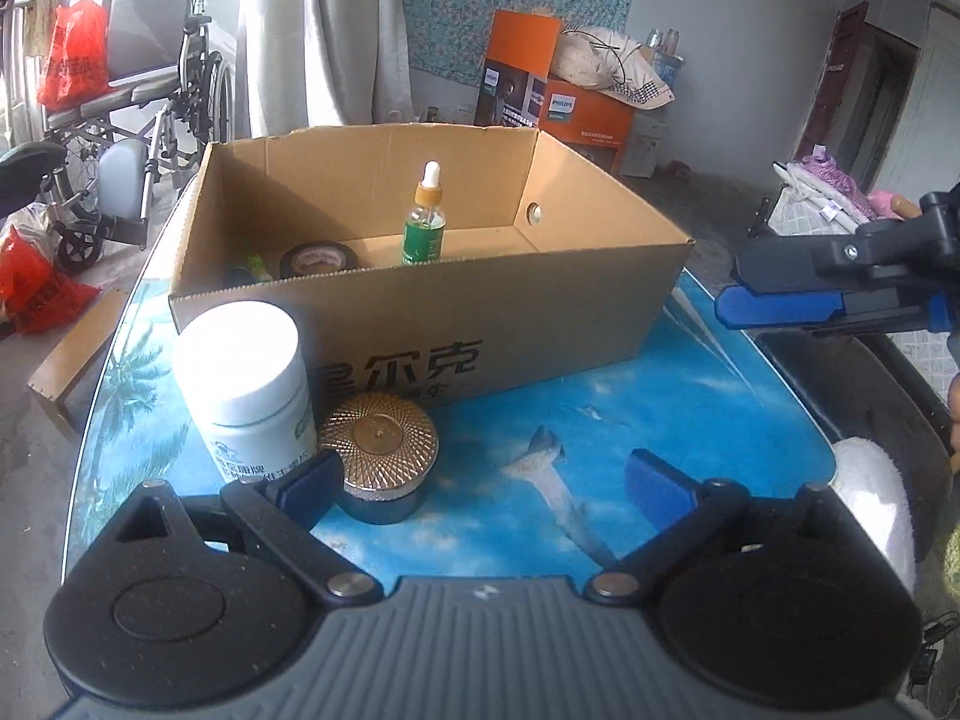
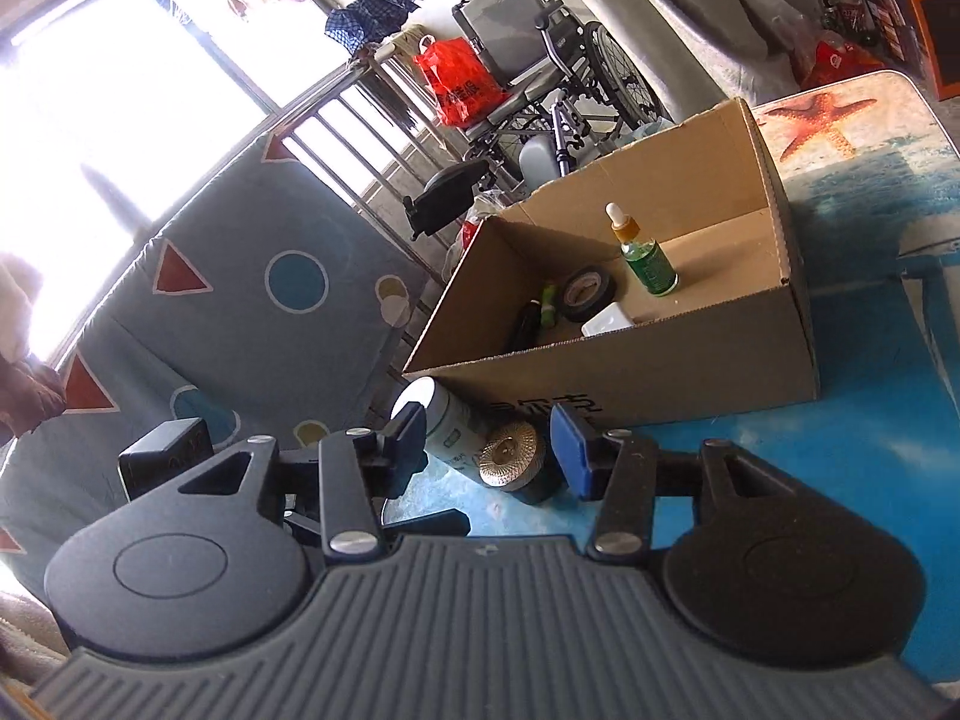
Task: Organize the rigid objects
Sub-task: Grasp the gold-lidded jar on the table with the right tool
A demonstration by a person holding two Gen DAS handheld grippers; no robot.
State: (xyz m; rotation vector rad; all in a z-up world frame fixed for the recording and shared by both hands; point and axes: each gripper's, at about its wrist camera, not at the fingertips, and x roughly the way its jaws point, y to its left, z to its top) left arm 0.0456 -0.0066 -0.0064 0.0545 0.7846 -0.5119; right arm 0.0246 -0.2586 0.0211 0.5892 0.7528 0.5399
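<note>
Two things stand on the blue desk (image 1: 690, 414) in the left wrist view: a white jar (image 1: 243, 378) at about nine o'clock and a gold-lidded jar (image 1: 379, 450) touching it, both just before the cardboard box (image 1: 480, 324). The left hand-held gripper (image 1: 480, 480) is spread wide, its left finger beside the gold lid, gripping nothing. Inside the box a dropper bottle (image 1: 423, 222) stands upright next to a roll of black tape (image 1: 318, 257). At three o'clock the right hand-held gripper (image 1: 780, 300) hangs side-on; I cannot tell its state here.

From the right wrist view, the right hand-held gripper (image 2: 489, 450) is spread, empty, with the gold-lidded jar (image 2: 513, 459) and white jar (image 2: 447, 426) seen between its fingers, farther off. The box (image 2: 690, 360) sits at one o'clock, holding the bottle (image 2: 645, 258), tape (image 2: 585, 294) and a white piece (image 2: 609, 321).
</note>
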